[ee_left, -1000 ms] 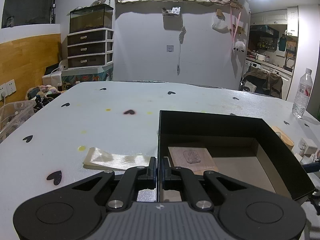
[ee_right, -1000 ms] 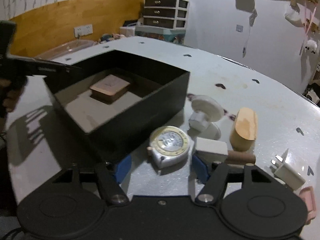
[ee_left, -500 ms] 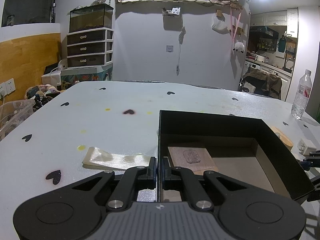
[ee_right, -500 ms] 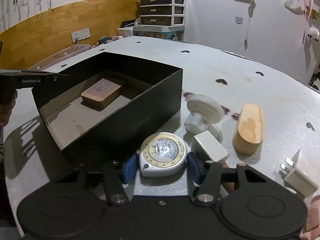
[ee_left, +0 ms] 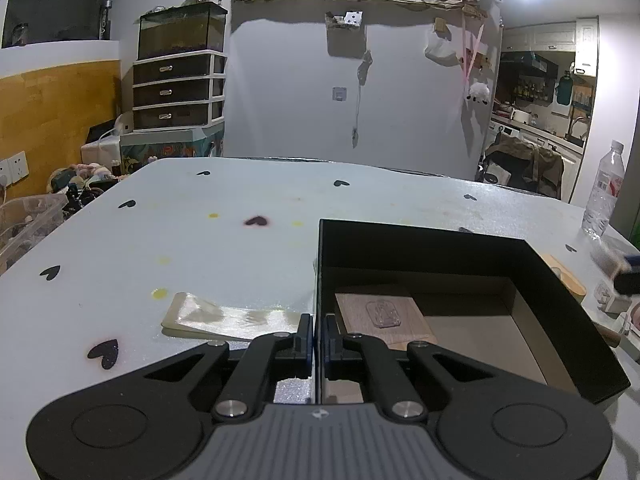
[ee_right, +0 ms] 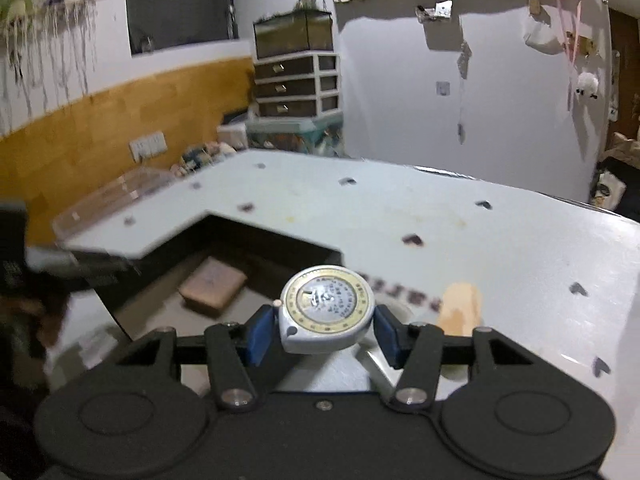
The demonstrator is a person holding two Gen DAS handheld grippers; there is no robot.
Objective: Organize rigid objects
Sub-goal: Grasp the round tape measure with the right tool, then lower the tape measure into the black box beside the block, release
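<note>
Left gripper (ee_left: 316,344): jaws pinched on the near-left wall of the black box (ee_left: 560,300).
Wooden block (ee_left: 384,316): inside the box, near-left corner.
Right gripper (ee_right: 326,334): blue pads clamping the round tape measure (ee_right: 326,308), raised off the table (ee_right: 500,240), beside the box's right wall.

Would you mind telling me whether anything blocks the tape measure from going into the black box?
Nothing visible does. The right gripper holds the tape measure beside the black box, whose floor holds only a wooden block towards its far side.
</note>
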